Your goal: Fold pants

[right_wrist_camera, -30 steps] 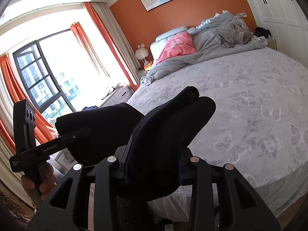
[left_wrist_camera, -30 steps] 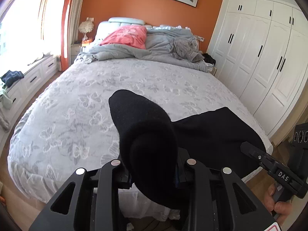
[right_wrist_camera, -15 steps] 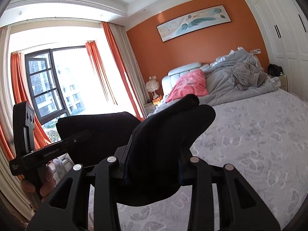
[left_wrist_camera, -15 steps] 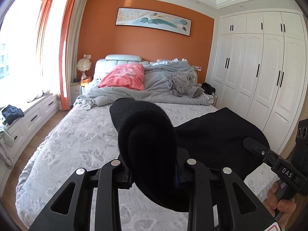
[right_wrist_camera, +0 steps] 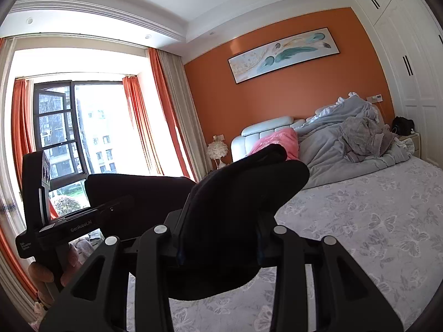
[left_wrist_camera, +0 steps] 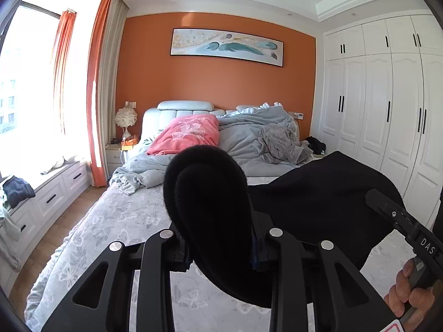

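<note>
The black pants (left_wrist_camera: 318, 193) hang lifted above the grey butterfly-patterned bed (left_wrist_camera: 116, 221), stretched between both grippers. My left gripper (left_wrist_camera: 221, 246) is shut on one thick folded edge of the pants, which bulges up between its fingers. My right gripper (right_wrist_camera: 218, 243) is shut on the other edge of the pants (right_wrist_camera: 243, 193) in the same way. In the left wrist view the right gripper's body (left_wrist_camera: 404, 227) and a hand show at the right edge. The right wrist view has the left gripper's body (right_wrist_camera: 63, 227) at the left, held by a hand. The fingertips are hidden by cloth.
A crumpled grey duvet (left_wrist_camera: 249, 138) and a pink pillow (left_wrist_camera: 188, 135) lie at the bed's head against the orange wall. White wardrobes (left_wrist_camera: 387, 110) stand to the right, a window seat with drawers (left_wrist_camera: 49, 191) and a nightstand with a lamp (left_wrist_camera: 126, 119) to the left.
Both grippers have risen and moved forward over the bed with the pants in them. The views now tilt up, showing the wall, painting and ceiling. The grips have not changed.
</note>
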Action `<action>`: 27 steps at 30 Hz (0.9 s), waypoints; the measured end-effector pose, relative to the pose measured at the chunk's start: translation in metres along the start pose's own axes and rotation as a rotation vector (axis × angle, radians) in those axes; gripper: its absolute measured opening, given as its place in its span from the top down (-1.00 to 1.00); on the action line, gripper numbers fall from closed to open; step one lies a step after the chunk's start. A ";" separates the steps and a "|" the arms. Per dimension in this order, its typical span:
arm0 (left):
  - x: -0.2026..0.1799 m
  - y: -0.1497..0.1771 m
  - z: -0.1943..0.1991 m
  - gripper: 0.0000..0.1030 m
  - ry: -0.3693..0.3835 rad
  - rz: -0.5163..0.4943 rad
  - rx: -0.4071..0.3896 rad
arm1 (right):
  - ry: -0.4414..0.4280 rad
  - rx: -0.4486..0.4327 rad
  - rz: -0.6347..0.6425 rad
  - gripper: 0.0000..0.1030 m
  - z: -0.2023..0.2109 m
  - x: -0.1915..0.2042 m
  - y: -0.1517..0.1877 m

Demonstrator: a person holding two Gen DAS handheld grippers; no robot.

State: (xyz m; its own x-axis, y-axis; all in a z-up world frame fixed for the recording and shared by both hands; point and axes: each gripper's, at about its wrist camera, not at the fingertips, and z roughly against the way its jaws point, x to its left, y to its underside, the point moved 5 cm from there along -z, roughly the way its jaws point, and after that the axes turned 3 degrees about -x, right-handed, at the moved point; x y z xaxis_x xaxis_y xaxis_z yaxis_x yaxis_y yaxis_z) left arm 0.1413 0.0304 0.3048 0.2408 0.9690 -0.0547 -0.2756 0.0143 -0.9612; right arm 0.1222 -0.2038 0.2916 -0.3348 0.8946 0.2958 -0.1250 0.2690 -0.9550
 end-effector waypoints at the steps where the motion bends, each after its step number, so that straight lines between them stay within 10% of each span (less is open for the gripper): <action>1: 0.001 -0.001 -0.011 0.49 -0.002 -0.006 -0.002 | 0.002 -0.002 -0.006 0.34 -0.010 -0.007 0.001; 11: 0.017 0.033 -0.138 0.42 0.025 -0.007 0.033 | 0.071 0.087 -0.111 0.27 -0.101 -0.095 0.071; 14: 0.036 0.093 -0.198 0.05 0.039 0.039 0.156 | 0.158 0.245 -0.174 -0.10 -0.136 -0.154 0.148; 15: 0.046 0.123 -0.218 -0.35 0.014 0.057 0.213 | 0.229 0.331 -0.180 -0.18 -0.144 -0.179 0.184; 18: 0.086 0.220 -0.251 -0.35 -0.114 0.087 0.395 | 0.444 0.503 -0.177 -0.19 -0.125 -0.238 0.259; 21: 0.126 0.272 -0.241 -0.34 -0.088 0.246 0.474 | 0.395 0.480 -0.239 -0.38 -0.101 -0.247 0.265; 27: 0.129 0.260 -0.275 -0.52 -0.031 0.403 0.520 | 0.365 0.508 -0.127 -0.74 -0.148 -0.224 0.250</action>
State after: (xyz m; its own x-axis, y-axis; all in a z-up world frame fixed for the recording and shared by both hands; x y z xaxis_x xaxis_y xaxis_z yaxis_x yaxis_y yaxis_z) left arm 0.3564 0.0917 -0.0264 0.0001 0.9299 -0.3679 -0.7541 -0.2415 -0.6107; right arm 0.3039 -0.2842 -0.0168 0.0401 0.9548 0.2945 -0.5999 0.2588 -0.7571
